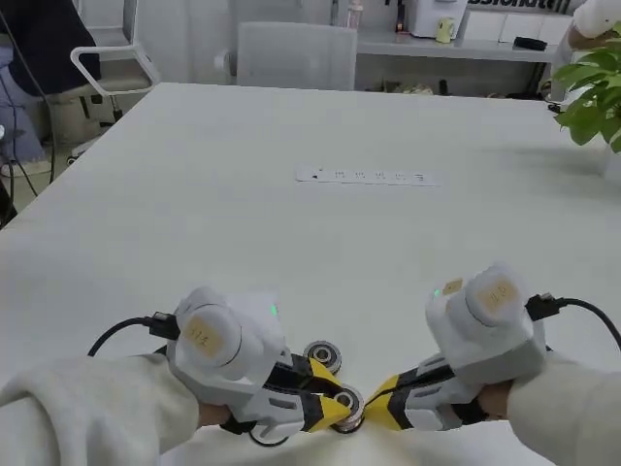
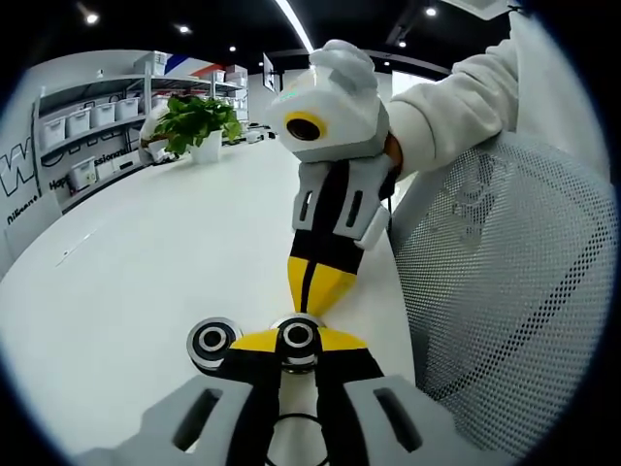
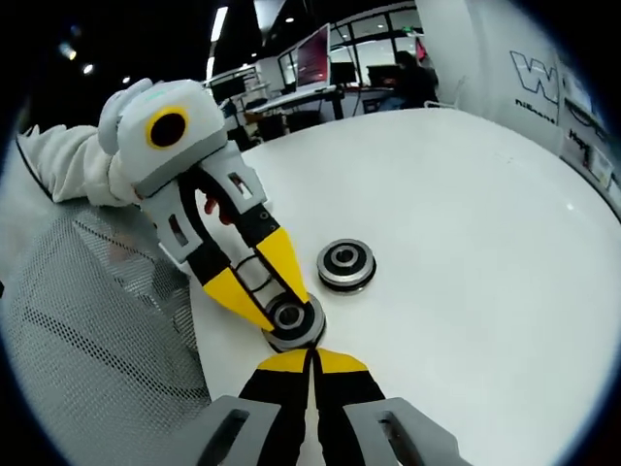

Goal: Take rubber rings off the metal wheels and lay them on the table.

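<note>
Two metal wheels [image 1: 322, 355] [image 1: 348, 399], two grippers [image 1: 333, 409] [image 1: 377, 394]

From the head view I look forward and down across the counter [image 1: 291, 146]. The two gripper views face each other closely, sharing one wheel [image 2: 297, 338].

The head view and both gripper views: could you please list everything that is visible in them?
table: one, white, under everything.
held wheel: one, silver and black, at the table's near edge.
free wheel: one, silver and black, on the table just beside the held one.
power strip: one, white, mid-table.
plant: one, green, far right.
chairs: two, pale, beyond the far side.
mesh chair back: one, white, at the near edge.
sleeves: two, white, bottom corners.
left gripper: one, white, black and yellow, shut on the held wheel.
right gripper: one, same colours, jaws shut, tip at the held wheel.
</note>
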### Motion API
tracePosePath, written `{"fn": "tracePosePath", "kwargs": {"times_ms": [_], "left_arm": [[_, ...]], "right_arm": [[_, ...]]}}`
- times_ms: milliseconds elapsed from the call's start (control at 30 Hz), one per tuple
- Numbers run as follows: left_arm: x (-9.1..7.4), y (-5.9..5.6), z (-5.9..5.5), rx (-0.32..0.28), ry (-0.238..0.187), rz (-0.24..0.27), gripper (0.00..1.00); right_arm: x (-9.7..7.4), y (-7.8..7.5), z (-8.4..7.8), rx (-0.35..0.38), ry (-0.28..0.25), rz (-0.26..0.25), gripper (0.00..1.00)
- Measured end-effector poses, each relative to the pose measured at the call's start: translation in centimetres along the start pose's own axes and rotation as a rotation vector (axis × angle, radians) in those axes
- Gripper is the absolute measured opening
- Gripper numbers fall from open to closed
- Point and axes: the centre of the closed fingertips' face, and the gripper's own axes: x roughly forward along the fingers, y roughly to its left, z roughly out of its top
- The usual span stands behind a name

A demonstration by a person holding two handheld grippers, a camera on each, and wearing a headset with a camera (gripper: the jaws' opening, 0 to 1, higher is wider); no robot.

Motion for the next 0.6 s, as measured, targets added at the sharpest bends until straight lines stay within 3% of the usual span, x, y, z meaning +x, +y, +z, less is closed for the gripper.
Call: {"fn": "tracePosePath", "kwargs": {"times_ms": [133,333,433,600], "left_arm": [[0.0,0.0,0.0,0.001,0.000,0.001,0.07],[0.0,0.0,0.0,0.001,-0.001,0.001,0.07],[0.0,0.0,0.0,0.001,-0.001,0.001,0.07],[0.0,0.0,0.0,0.014,0.003,0.001,0.07]], "right_arm": [[-0.2,-0.2,0.1,0.135,-0.023,0.013,0.00],[-0.6,-0.5,0.6,0.197,-0.057,0.025,0.00],[-0.9,-0.1,1.3,0.324,-0.098,0.067,0.00],[-1.0,0.1,1.3,0.329,-0.088,0.071,0.00]]}}
